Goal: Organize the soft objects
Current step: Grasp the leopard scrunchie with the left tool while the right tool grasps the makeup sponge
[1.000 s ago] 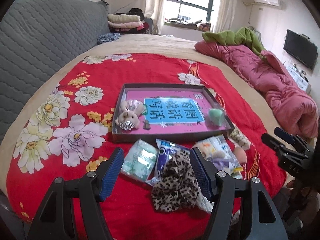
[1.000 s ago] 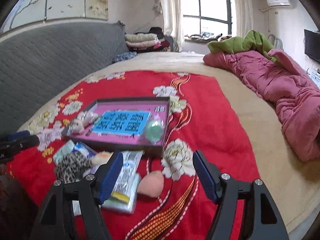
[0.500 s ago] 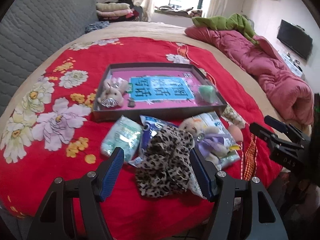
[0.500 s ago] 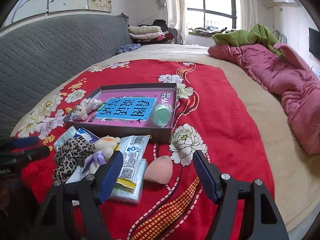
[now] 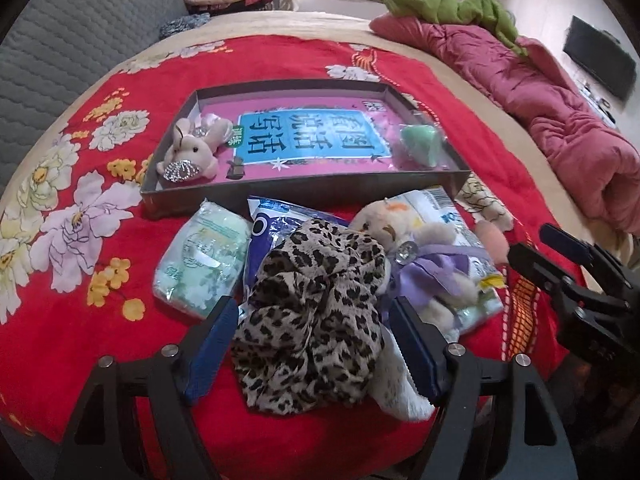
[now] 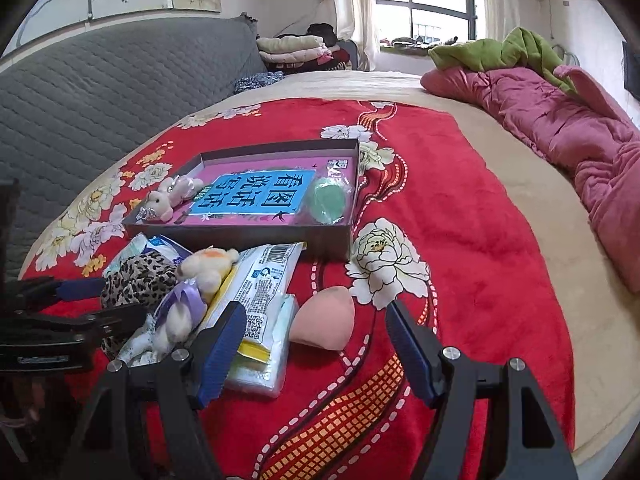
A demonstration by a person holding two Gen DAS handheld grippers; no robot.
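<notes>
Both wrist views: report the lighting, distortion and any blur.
Left wrist view: daylight, fisheye bowing the box, dark corner vignette, leopard cloth sharp. Right wrist view: window blown out, bed edge curved, pink sponge clear, no motion blur.

The blanket [image 5: 100,320] is red with pale flowers. The scrunchie [image 5: 312,316] has a leopard pattern, and the sponge [image 6: 324,320] is peach-pink.
</notes>
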